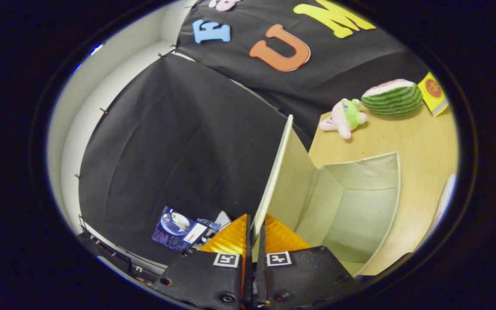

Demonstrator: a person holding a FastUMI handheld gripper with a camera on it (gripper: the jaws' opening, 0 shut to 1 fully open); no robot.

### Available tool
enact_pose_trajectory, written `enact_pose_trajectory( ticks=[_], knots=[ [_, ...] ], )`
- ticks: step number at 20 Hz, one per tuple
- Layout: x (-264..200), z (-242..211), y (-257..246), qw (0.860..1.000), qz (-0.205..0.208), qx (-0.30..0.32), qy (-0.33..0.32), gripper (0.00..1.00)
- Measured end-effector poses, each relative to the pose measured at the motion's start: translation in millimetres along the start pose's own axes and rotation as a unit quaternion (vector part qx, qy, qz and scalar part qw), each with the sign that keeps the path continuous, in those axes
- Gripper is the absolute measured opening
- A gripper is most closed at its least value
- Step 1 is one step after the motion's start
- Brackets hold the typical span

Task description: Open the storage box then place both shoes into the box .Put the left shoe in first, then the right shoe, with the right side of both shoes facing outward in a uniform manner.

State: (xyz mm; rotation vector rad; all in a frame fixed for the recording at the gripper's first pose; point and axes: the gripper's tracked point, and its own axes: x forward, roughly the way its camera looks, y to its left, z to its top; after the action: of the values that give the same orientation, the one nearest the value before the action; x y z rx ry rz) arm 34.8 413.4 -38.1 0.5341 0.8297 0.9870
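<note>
while a blue packet (179,232) lies off to the left, the gripper (254,234) pinches the raised lid (280,172) of the storage box (360,206) between both fingers (box open on the table (420,133)); beyond sit a plush toy (345,117) and watermelon (392,98).

We see a pale wooden worktop (377,137). On it stands the open box (360,206), its lid (280,172) raised upright and pinched between the fingers (254,241). Beyond the box, near the black cloth wall, lie a pink and green plush toy (343,118), a watermelon-slice toy (392,98) just beside it, and a yellow book (434,92) touching the melon's far end.
</note>
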Motion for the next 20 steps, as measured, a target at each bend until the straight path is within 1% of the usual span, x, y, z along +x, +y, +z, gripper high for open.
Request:
enact_pose_trajectory(
  ticks=[2,3,5,8,9,10,12,15,17,18,20],
  knots=[
    [15.2,-6.9,20.2,0.999,-0.008,-0.044,0.013,0.14],
    [20.3,-12.6,28.0,0.998,-0.011,-0.064,0.021,0.15],
    [35.8,-18.4,40.9,0.995,-0.011,-0.097,0.025,0.22],
    [41.2,-29.5,55.5,0.992,0.001,-0.124,0.031,0.47],
    [37.2,-32.6,55.7,0.991,-0.002,-0.129,0.035,0.55],
    [33.9,-35.3,49.6,0.990,-0.012,-0.134,0.036,0.63],
    [26.4,-28.5,37.2,0.988,-0.038,-0.149,0.016,0.79],
    [5.1,-8.9,18.9,0.981,-0.076,-0.175,-0.025,0.94],
    [-15.9,4.8,5.5,0.976,-0.102,-0.182,-0.059,0.94],
    [-28.7,11.5,-0.3,0.972,-0.118,-0.188,-0.076,0.99],
    [-59.1,20.1,-18.4,0.960,-0.157,-0.207,-0.102,1.00]
  ],
)
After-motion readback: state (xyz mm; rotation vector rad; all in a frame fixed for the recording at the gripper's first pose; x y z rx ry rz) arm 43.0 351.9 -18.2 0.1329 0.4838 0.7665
